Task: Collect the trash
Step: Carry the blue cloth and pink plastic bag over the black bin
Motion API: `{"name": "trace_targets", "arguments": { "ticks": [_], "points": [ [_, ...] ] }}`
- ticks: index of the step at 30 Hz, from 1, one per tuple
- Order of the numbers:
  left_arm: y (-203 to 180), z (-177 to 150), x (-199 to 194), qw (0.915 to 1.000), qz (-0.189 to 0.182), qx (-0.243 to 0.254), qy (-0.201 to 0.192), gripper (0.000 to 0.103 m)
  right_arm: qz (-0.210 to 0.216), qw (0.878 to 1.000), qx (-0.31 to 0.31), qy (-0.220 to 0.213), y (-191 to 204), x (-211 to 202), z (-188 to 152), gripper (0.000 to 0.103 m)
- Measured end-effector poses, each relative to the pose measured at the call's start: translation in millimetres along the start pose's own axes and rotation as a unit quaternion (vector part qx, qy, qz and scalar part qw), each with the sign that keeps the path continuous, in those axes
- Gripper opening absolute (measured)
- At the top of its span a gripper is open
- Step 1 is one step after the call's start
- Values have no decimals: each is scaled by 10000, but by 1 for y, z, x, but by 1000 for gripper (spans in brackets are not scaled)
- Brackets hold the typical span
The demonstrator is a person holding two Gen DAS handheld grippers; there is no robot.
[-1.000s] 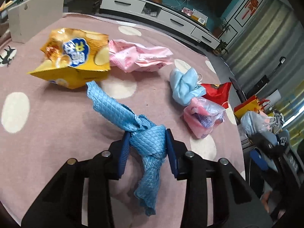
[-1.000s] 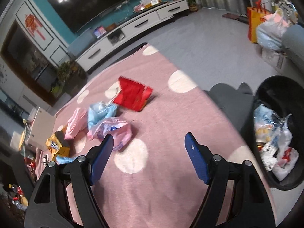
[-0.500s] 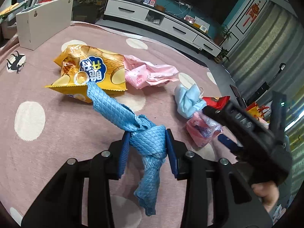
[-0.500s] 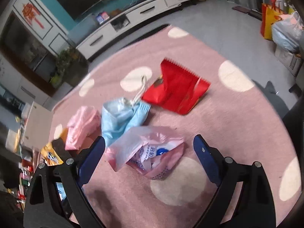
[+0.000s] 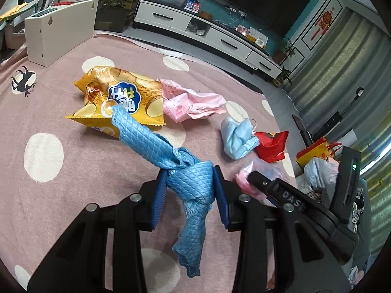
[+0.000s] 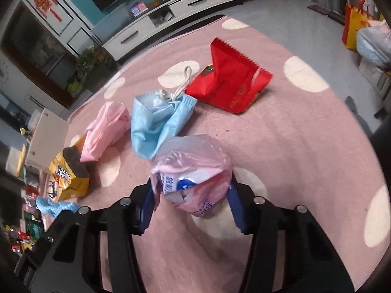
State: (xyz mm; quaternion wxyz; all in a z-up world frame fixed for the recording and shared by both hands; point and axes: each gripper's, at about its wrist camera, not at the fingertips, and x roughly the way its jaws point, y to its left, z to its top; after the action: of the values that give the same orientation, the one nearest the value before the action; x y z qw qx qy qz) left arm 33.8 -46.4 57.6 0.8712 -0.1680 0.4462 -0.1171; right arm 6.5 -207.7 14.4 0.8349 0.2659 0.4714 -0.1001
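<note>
- While the left gripper (image 5: 190,193) pinches a knotted blue cloth (image 5: 188,183) between its blue pads, the cloth's long end juts up and away towards the yellow snack bag (image 5: 117,100) and its short end hangs below the jaws, clear of the pink spotted rug (image 5: 48,195).
- On the other side, the right gripper (image 6: 193,200) is closing its jaws on a pink plastic bag (image 6: 193,171); the bag sits between the pads and bulges above them, and both pads look to be touching its sides, though how firm the grip is I cannot tell.
- From the left wrist view, that gripper's black body (image 5: 293,202) shows low on the right, with the pink bag at its tip.
- Judging by how things lie, two pieces are in hand and none of what is visible has been dropped anywhere yet; no bin shows in either view.
- Left on the rug are four pieces: the yellow snack bag, a crumpled pink wrapper (image 5: 190,102) just beside it, a blue face mask (image 6: 158,119) near the middle, and a red packet (image 6: 229,85) touching the mask's far edge.
- Collecting looks under way rather than near its end: the two held pieces need carrying off, then the four remaining ones need picking up.
- Soft, light items like these could slip from a loose pinch, the puffy pink bag most of all.
</note>
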Motion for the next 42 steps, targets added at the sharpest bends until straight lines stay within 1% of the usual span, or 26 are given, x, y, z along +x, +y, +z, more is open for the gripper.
{"name": "trace_targets", "arguments": {
  "ticks": [2, 6, 10, 12, 19, 21, 25, 27, 31, 33, 36, 39, 42],
  "points": [
    [-2, 1, -4, 10000, -31, 31, -38, 38, 17, 10000, 16, -73, 0, -11, 0, 50],
    [-5, 2, -8, 9999, -106, 42, -68, 38, 48, 9994, 30, -352, 0, -34, 1, 50],
    [-7, 3, -8, 9999, -139, 67, -47, 39, -204, 9978, 44, -626, -3, -53, 3, 50],
    [-9, 2, -10, 9998, -161, 81, -54, 39, -218, 9971, 90, -718, -6, -57, 6, 50],
    [-16, 1, -13, 9996, -208, 155, -78, 39, -146, 9961, 398, -769, -16, -73, 7, 50],
    [-21, -1, -14, 9995, -233, 210, -78, 39, -141, 9954, 420, -854, -18, -80, 8, 50],
    [-32, -5, -16, 9989, -327, 335, -71, 39, -343, 9921, 488, -1105, -26, -96, 10, 51],
    [-40, -9, -17, 9983, -378, 444, -66, 39, -356, 9906, 564, -1197, -33, -104, 12, 51],
    [-63, -16, -19, 9959, -586, 696, -27, 39, -370, 9839, 816, -1548, -59, -124, 13, 51],
    [-76, -20, -19, 9944, -660, 831, -23, 39, -477, 9798, 1046, -1634, -75, -130, 15, 52],
    [-98, -27, -18, 9913, -821, 1027, 13, 39, -529, 9742, 1316, -1757, -97, -140, 16, 52],
    [-123, -37, -10, 9873, -915, 1292, 89, 39, -630, 9655, 1634, -1928, -124, -156, 14, 52],
    [-150, -51, 3, 9827, -947, 1575, 229, 39, -838, 9541, 1973, -2093, -149, -171, 10, 52]
  ]
}}
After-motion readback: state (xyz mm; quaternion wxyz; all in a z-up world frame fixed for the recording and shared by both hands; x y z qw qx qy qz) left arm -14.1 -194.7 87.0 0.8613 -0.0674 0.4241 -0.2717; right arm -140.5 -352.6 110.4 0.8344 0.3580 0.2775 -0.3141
